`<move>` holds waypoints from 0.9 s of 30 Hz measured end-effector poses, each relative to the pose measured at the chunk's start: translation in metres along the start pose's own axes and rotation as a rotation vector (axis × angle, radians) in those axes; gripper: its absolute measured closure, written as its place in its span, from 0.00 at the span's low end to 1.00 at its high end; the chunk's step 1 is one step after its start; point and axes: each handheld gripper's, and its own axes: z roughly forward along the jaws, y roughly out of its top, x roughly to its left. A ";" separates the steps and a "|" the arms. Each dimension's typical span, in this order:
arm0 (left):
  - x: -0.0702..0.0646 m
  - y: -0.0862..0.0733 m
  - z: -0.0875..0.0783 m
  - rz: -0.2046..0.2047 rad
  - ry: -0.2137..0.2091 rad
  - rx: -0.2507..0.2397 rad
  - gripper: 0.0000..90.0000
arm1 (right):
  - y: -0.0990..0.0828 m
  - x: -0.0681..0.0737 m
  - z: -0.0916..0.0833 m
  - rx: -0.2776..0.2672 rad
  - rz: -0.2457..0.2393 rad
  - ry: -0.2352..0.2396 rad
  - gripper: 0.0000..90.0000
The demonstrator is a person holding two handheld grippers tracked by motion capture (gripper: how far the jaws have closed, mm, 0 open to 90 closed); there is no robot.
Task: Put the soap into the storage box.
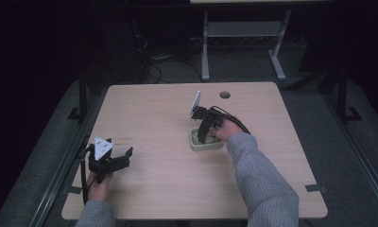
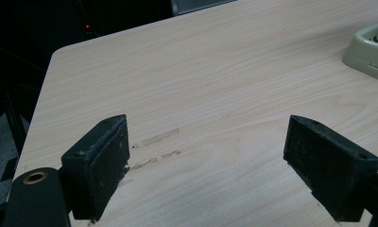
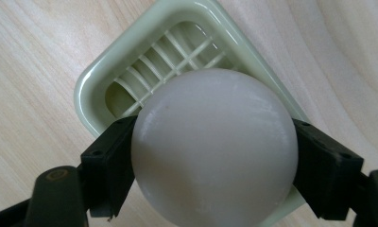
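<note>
A person's right gripper [image 3: 210, 156] clasps a round, milky-white bar of soap [image 3: 214, 146] between both jaws directly over a pale green slatted soap dish [image 3: 97, 90] near the middle of the wooden table [image 1: 158, 118]; whether the soap is going in or coming out cannot be judged, so the work looks mid-step. The left gripper [image 2: 210, 163] rests near the table's left edge, jaws spread and empty. The soap appears smooth, matte and rounded, nearly covering the dish.
</note>
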 end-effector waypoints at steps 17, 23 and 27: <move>-0.001 0.000 0.000 0.000 -0.001 0.000 0.16 | -0.009 -0.006 -0.014 -0.051 0.024 0.033 0.24; -0.001 0.000 0.000 0.003 -0.001 -0.001 0.16 | -0.015 -0.006 -0.022 -0.072 0.031 0.036 0.24; -0.001 0.000 0.000 0.004 -0.001 -0.002 0.16 | -0.020 -0.008 -0.028 -0.087 0.036 0.039 0.24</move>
